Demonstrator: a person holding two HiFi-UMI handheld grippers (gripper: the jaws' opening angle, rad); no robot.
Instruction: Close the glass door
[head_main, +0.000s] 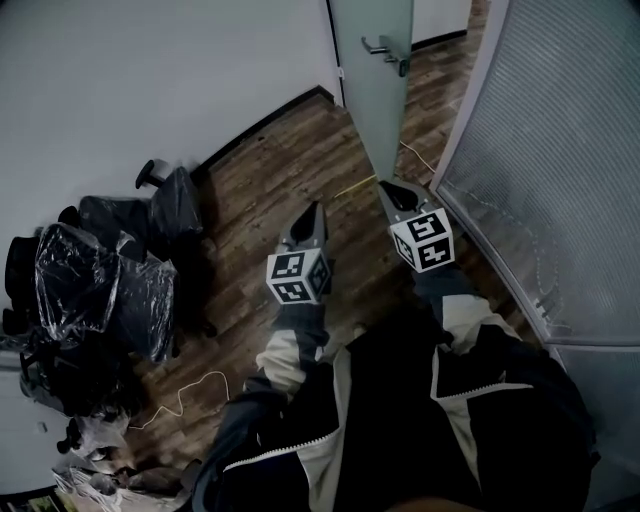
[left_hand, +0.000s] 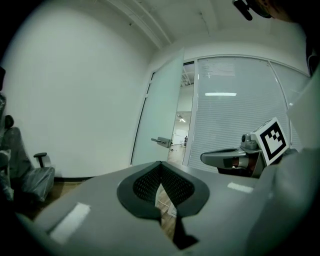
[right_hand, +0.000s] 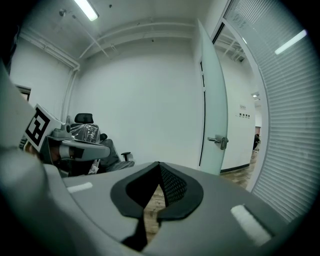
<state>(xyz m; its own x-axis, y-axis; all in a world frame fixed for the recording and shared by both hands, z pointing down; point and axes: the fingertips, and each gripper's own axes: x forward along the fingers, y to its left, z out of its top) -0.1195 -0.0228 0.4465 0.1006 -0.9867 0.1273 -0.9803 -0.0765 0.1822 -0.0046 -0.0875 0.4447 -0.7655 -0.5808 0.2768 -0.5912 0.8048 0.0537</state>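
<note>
The frosted glass door (head_main: 372, 110) stands open, edge toward us.

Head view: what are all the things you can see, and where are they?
Glass door: one, frosted pale grey, top middle, standing open.
Door handle: one, silver, on the door.
Glass wall: one, grey with blinds, right.
Floor: brown wood, middle.
Wall: white, upper left.
Office chairs: several, black, some wrapped in plastic, left.
Cable: one, pale, on the floor by the chairs.
Left gripper: one, grey, jaws together, empty.
Right gripper: one, grey, jaws together, empty.
Jacket: black and white, bottom.
</note>
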